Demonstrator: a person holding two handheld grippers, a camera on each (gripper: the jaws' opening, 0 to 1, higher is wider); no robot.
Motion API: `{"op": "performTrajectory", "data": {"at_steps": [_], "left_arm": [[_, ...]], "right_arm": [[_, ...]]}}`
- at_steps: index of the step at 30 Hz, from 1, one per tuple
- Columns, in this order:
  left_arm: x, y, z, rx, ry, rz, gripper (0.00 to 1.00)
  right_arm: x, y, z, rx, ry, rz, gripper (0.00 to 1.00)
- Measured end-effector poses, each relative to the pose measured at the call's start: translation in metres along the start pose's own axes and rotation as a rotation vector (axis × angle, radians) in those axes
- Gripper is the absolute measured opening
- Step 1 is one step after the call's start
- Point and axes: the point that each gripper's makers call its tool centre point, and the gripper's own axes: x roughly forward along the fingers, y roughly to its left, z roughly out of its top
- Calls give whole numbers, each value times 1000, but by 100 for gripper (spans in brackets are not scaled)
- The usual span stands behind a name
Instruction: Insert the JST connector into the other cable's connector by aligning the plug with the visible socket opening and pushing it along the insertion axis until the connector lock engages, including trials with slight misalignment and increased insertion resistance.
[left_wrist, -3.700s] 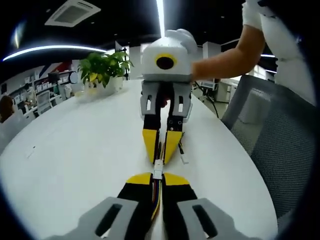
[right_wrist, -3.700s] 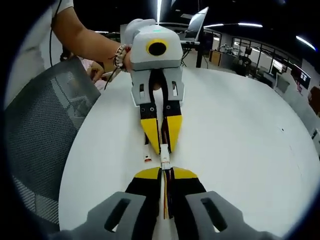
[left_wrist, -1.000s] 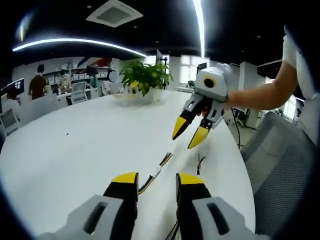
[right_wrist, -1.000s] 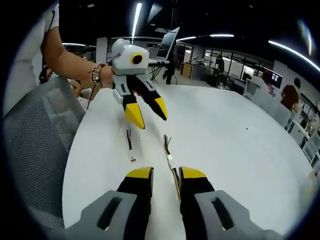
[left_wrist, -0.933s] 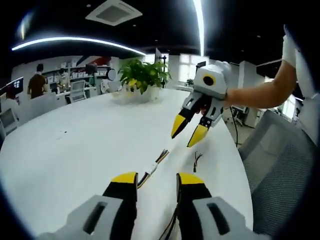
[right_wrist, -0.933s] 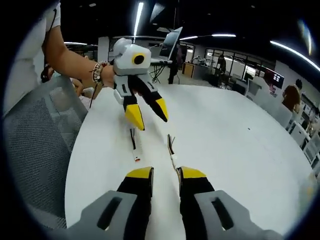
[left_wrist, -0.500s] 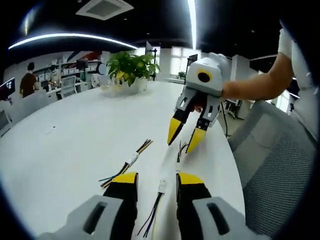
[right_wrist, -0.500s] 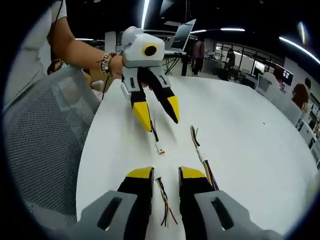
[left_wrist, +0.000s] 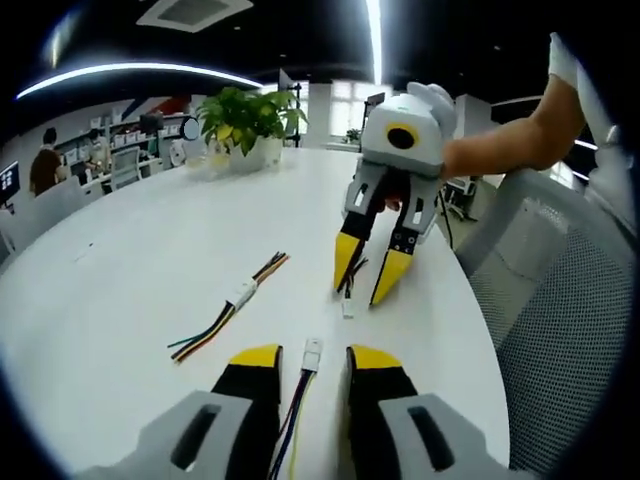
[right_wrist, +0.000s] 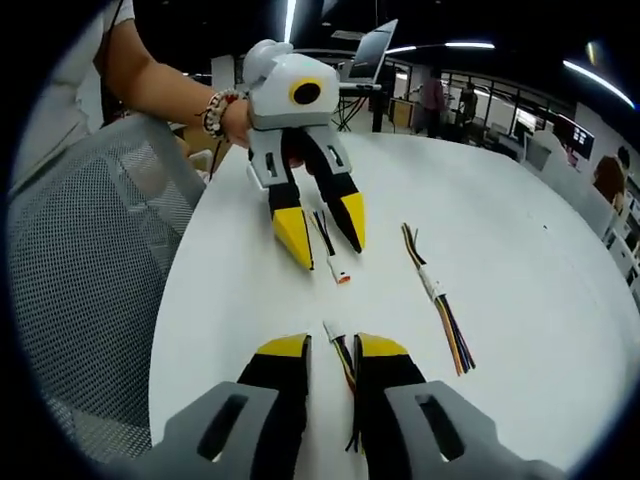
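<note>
Two loose cables lie end to end on the white table. One has a white connector and coloured wires running back between the jaws of my left gripper, which is open. The other, with a small white plug, lies under my right gripper, also open. In the right gripper view its white connector sits between the jaws of my right gripper, and the left gripper straddles the facing connector. The two connectors are apart.
A joined cable pair lies on the table to one side. A potted plant stands at the far end. A grey mesh chair borders the table edge. The person's arms hold both grippers.
Both grippers, shut on the mated connectors 3.7 s ago, have let go and opened. Both have since moved to the two separate cables, and each has come lower around one.
</note>
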Motion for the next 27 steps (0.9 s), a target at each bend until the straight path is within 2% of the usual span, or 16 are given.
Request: {"op": "performTrajectory", "data": {"at_steps": [5, 11, 24, 27], "left_arm": [[2, -3, 3, -10, -28, -12, 13], [4, -2, -1, -11, -18, -16, 11], [5, -2, -6, 6, -13, -11, 6], [5, -2, -6, 20, -18, -10, 2]], "right_arm": [[3, -1, -1, 15, -10, 2, 12], [5, 1, -4, 13, -8, 10, 6], [8, 1, -4, 33, -26, -1, 5], [8, 2, -4, 26, -31, 3, 5]]}}
